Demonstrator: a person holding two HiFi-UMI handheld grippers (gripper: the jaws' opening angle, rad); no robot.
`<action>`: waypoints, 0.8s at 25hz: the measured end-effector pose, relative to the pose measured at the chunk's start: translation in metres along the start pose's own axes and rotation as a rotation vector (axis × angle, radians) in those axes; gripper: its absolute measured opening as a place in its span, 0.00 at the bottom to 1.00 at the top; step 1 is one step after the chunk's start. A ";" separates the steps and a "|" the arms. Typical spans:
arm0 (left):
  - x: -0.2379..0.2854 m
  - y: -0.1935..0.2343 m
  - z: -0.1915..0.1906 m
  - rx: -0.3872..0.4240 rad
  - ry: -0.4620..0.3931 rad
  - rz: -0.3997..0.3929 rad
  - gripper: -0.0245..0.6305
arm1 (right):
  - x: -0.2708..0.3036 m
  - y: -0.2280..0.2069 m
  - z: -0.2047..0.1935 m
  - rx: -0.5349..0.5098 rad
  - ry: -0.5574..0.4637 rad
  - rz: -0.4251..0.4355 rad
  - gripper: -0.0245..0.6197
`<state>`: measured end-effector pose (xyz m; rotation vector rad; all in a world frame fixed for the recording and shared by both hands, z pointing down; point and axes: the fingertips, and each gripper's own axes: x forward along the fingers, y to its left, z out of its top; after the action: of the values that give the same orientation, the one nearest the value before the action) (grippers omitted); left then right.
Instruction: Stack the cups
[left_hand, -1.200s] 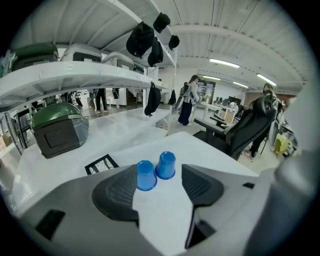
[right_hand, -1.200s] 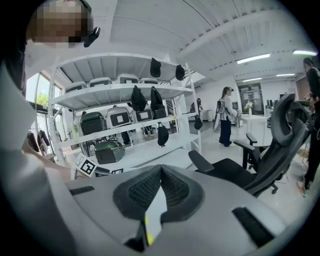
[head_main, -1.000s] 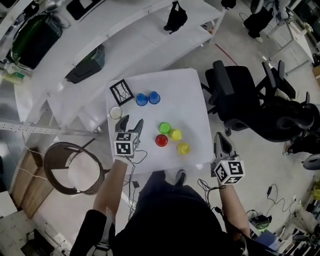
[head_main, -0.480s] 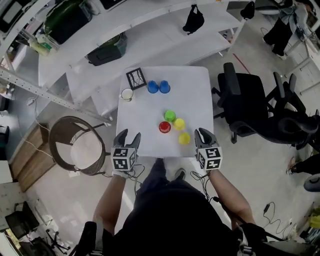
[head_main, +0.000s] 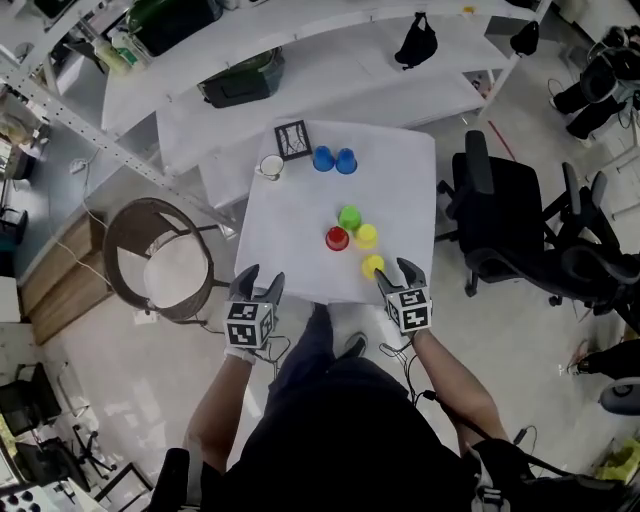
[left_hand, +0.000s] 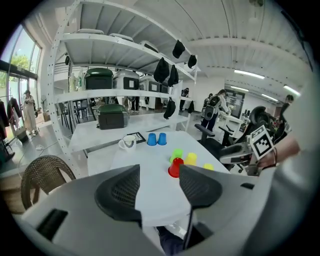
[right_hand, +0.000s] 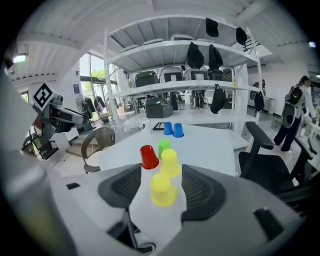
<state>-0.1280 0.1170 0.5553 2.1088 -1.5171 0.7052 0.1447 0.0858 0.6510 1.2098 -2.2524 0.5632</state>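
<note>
Both grippers have come in to the near edge of the table (head_main: 405, 170) since a second ago. My left gripper (head_main: 262, 279) has drawn back from over the table's left side to just off its near left corner, and my right gripper (head_main: 397, 274) has swung in from the floor on the right. The cups keep their arrangement.

The table is white and square, on a pale floor, with white shelving (head_main: 330, 60) beyond it, a wicker chair (head_main: 150, 262) to the left and a black office chair (head_main: 508, 212) to the right.

All six cups stand mouth down. The near yellow cup (head_main: 372, 265) sits at the near edge; beyond it cluster the far yellow cup (head_main: 366, 236), red cup (head_main: 337, 239) and green cup (head_main: 349, 217). Two blue cups (head_main: 334, 160) stand side by side at the far edge, near a white mug (head_main: 271, 167) whose contents I cannot make out.

My right gripper's jaws have just been opening and stand released, the near yellow cup in line with their gap, untouched. My left gripper's jaws have eased slightly inward yet remain spread, gripping nothing.
</note>
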 end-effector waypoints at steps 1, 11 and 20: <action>-0.004 -0.001 -0.003 0.002 0.004 0.005 0.41 | 0.005 0.002 -0.008 -0.005 0.019 0.010 0.43; -0.029 0.011 -0.018 -0.005 0.020 0.057 0.40 | 0.043 0.005 -0.040 -0.054 0.130 0.019 0.47; -0.012 0.014 -0.007 -0.013 0.022 0.020 0.39 | 0.065 0.005 -0.062 -0.067 0.225 0.037 0.37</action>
<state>-0.1456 0.1262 0.5541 2.0725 -1.5287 0.7220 0.1247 0.0827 0.7390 1.0197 -2.0899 0.6014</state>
